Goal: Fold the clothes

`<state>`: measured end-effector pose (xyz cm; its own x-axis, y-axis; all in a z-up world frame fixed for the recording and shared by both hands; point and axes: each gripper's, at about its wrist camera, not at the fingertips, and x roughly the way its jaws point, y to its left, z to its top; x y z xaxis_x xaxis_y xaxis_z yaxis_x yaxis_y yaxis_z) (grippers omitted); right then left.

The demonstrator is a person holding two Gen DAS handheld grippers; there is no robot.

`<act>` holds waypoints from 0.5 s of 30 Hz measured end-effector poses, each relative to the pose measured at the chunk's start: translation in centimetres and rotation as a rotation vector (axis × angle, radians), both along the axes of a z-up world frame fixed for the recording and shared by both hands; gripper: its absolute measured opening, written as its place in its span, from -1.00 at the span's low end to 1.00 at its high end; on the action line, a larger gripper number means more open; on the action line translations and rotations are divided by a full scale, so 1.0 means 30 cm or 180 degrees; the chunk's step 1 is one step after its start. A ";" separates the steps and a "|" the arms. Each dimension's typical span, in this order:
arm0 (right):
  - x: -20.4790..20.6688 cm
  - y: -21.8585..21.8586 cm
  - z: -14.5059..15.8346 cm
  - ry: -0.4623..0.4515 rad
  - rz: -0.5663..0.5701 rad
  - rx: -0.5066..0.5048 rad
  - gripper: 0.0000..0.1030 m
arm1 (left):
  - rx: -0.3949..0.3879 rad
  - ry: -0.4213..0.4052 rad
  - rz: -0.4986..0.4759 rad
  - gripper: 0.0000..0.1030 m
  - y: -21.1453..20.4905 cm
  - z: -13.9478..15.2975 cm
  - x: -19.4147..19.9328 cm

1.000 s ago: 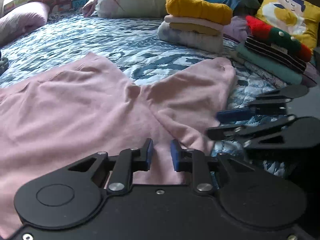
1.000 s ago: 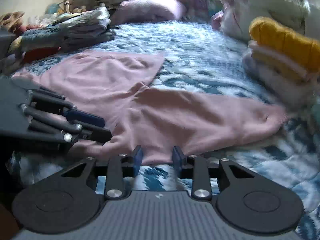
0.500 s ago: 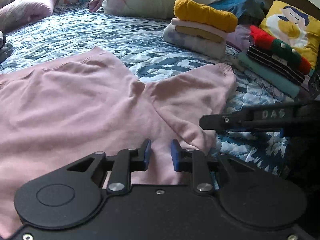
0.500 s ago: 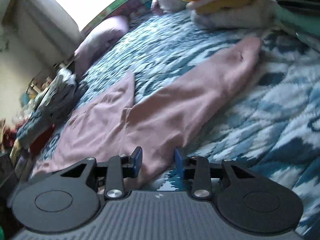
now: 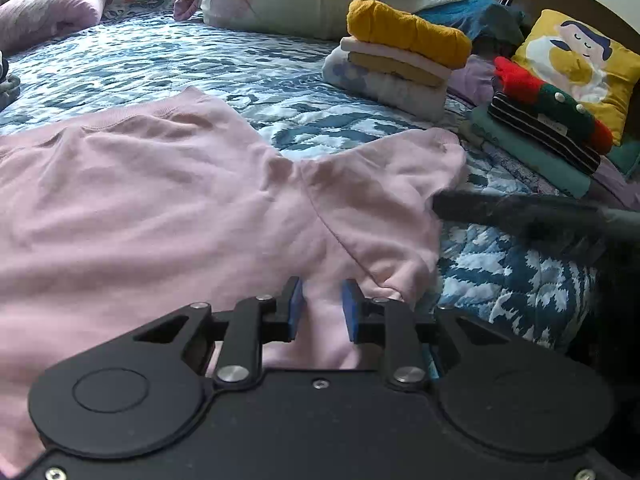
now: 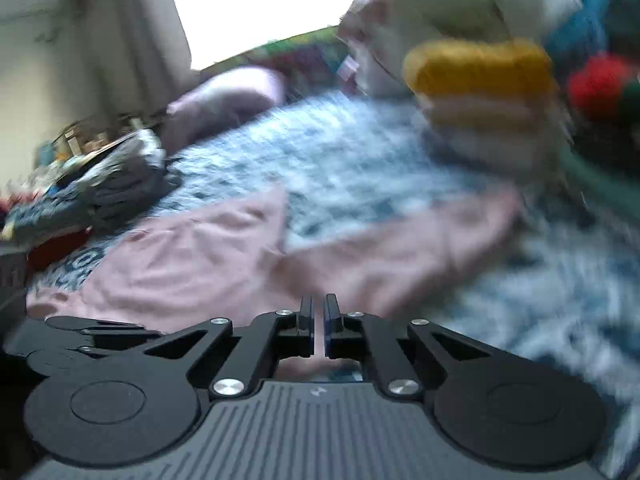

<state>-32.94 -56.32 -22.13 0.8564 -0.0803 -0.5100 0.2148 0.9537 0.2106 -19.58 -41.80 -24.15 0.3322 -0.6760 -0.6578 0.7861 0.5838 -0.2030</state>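
A pink sweatshirt [image 5: 160, 200] lies spread flat on the blue patterned quilt [image 5: 200, 68], one sleeve [image 5: 384, 184] pointing right. My left gripper [image 5: 322, 306] is open, its blue pads on either side of the near sleeve seam, low over the fabric. My right gripper [image 6: 319, 316] is shut on the sweatshirt [image 6: 192, 264], a thin strip of pink cloth between its pads. It shows in the left wrist view as a blurred dark bar [image 5: 520, 212] at the sleeve's right edge.
A stack of folded clothes with a yellow knit on top [image 5: 400, 52] stands behind the sleeve. A second stack with a red and green piece [image 5: 548, 120] and a yellow cushion [image 5: 580, 64] lie at right. Pillows [image 5: 48, 12] line the far edge; more clothes [image 6: 104, 184] lie left.
My right gripper has swung around to the sleeve edge and closed on the pink fabric; it was open before. My left gripper has stayed open over the shoulder seam.
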 end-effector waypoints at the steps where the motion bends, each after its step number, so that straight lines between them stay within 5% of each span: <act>1: 0.040 0.022 -0.030 0.0328 0.0014 -0.0240 -0.76 | 0.0007 0.0006 -0.0006 -0.56 0.000 0.000 0.001; 3: 0.039 -0.005 -0.061 0.0463 -0.0062 -0.0120 -0.79 | 0.0008 0.0020 -0.0016 -0.55 0.002 0.002 0.005; 6: -0.017 -0.055 -0.003 0.0184 -0.0245 0.0000 -0.76 | -0.0010 0.0035 -0.0019 -0.55 0.007 -0.002 0.007; 8: -0.017 -0.101 0.000 0.0148 -0.0575 0.0058 -0.51 | -0.0017 0.0019 -0.0021 -0.55 0.009 -0.005 0.004; 9: -0.014 -0.137 -0.015 0.0138 -0.0701 0.0257 -0.21 | -0.0021 0.0011 -0.0022 -0.55 0.010 -0.006 0.003; 10: -0.011 -0.175 -0.032 0.0126 -0.0816 0.0474 -0.11 | -0.0022 0.0003 -0.0024 -0.55 0.010 -0.007 0.001; 14: 0.038 -0.231 -0.059 0.0104 -0.0920 0.0566 -0.20 | -0.0009 0.0009 -0.0036 -0.55 0.009 -0.005 0.004; 15: 0.047 -0.239 -0.066 0.0104 -0.0904 0.0612 -0.68 | -0.0006 0.0011 -0.0039 -0.55 0.009 -0.004 0.005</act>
<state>-31.55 -63.48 -24.10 0.7967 -0.2131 -0.5656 0.4757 0.7983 0.3693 -19.43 -41.54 -24.28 0.3215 -0.6813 -0.6576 0.7925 0.5737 -0.2069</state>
